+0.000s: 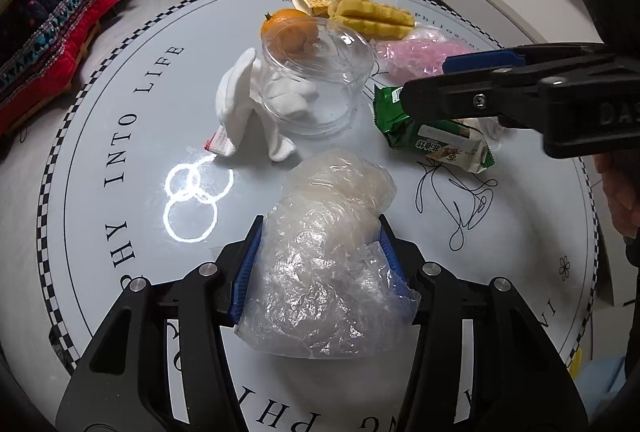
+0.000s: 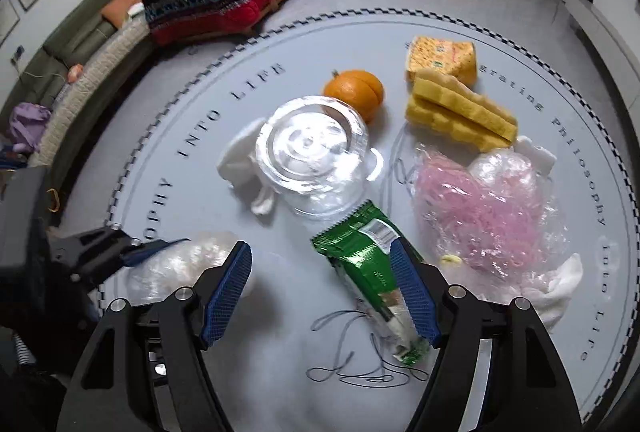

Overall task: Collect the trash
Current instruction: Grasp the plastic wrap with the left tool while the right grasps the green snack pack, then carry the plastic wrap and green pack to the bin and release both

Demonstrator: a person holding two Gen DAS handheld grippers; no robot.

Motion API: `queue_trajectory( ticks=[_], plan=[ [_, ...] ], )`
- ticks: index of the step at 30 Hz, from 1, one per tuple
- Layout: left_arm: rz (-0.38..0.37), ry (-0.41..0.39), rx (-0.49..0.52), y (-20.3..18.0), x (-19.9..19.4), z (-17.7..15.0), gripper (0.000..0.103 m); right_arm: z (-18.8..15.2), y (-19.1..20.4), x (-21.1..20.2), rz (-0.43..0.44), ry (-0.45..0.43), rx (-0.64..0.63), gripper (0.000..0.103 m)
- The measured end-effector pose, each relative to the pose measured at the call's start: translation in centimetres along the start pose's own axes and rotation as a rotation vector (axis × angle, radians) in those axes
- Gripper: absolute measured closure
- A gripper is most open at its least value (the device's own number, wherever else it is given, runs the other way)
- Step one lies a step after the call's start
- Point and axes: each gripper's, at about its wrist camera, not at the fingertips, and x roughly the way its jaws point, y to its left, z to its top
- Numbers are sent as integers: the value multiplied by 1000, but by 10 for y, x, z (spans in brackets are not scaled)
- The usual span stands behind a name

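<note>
Between the left gripper point(image 1: 320, 244) pads sits a crumpled clear plastic bag point(image 1: 320, 264), clenched on both sides; its long axis runs straight out along the fingers, far end bulging past the tips over the round table point(image 1: 120, 192). From the right wrist view the same bag shows as a whitish lump left of the right gripper point(image 2: 322, 290), pinched by the other tool's blue tip.

Right gripper is spread wide, gripping nothing. A green snack wrapper point(image 2: 368, 272) lies flat on the table beside its right pad point(image 2: 412, 296), which overlaps the wrapper's right edge; contact cannot be told. Wrapper's long axis runs diagonally, serrated green end pointing away and left toward the clear jar point(image 2: 316, 160), white end pointing back under the pad.

Just beyond the right finger: pink-shred plastic bag point(image 2: 480, 208). Ahead of the tips: jar with a white glove point(image 1: 240, 100) beside it, then an orange point(image 2: 356, 92), yellow sponges point(image 2: 460, 112), yellow carton point(image 2: 440, 58).
</note>
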Motion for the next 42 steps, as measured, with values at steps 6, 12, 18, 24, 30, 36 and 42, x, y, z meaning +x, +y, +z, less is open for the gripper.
queue_trajectory(
  ticks=[6, 12, 18, 24, 30, 36, 42],
  plan=[
    [-7, -2, 3, 1, -2, 0, 51, -1, -1, 22, -130, 73, -51, 30],
    [-10, -3, -5, 5, -2, 0, 51, -11, -23, 40, -196, 124, -62, 29],
    [-9, 5, -13, 8, 1, -4, 51, -16, -21, 52, -309, 162, -152, 38],
    [-14, 3, -41, 14, -2, -8, 51, -16, -15, 57, -366, 192, -194, 43],
    [1, -37, -39, 20, -27, -19, 51, -23, 7, 28, -208, 158, -93, 46],
    [16, -77, -60, 34, -58, -41, 51, -27, 58, -5, -141, 106, -99, 45],
    [51, -114, -109, 59, -91, -70, 51, -34, 113, -17, -133, 86, -142, 45]
  ],
)
